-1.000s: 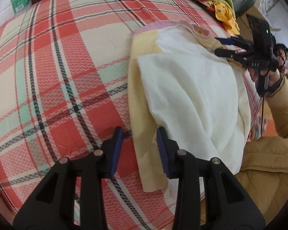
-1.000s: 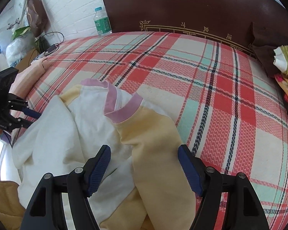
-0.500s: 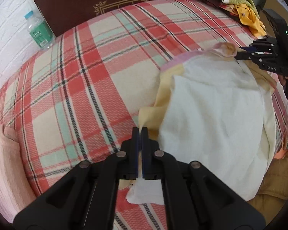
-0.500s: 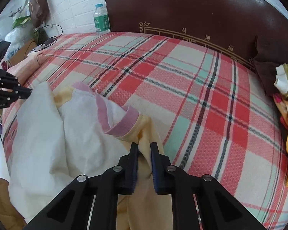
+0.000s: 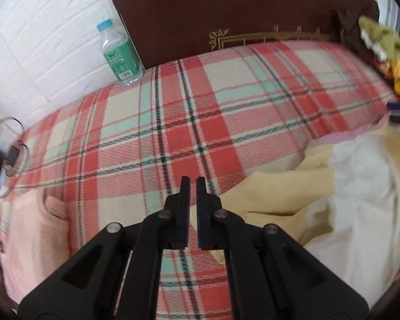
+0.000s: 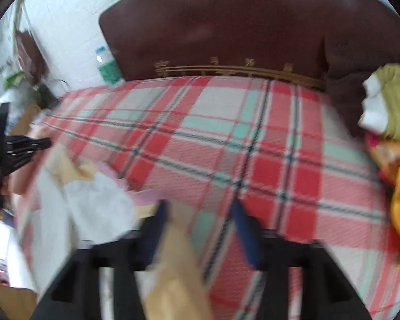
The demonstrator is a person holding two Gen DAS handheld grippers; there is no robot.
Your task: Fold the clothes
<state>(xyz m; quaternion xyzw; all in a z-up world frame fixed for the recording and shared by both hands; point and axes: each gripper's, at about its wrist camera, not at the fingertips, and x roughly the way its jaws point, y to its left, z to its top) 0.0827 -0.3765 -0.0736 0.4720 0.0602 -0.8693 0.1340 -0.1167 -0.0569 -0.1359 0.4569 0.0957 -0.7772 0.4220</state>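
Observation:
A yellow and white sweatshirt (image 5: 333, 194) with a pink collar lies bunched on the plaid bed at the right of the left wrist view. My left gripper (image 5: 192, 184) has its jaws a narrow gap apart with nothing between them; the yellow cloth lies just right of it. In the blurred right wrist view my right gripper (image 6: 200, 213) is open, with the sweatshirt's yellow part (image 6: 178, 266) lying between its fingers. The white part (image 6: 93, 205) spreads to the left.
The plaid bedspread (image 5: 173, 122) reaches back to a dark headboard (image 5: 226, 8). A water bottle (image 5: 118, 53) stands at its left corner. A pink garment (image 5: 32, 234) lies at the left edge. A pile of clothes (image 6: 392, 122) sits at the right.
Both grippers were shut on the sweatshirt half a second ago. Now the right one has opened wide and the left one has let the cloth go. Both views have swung toward the headboard.

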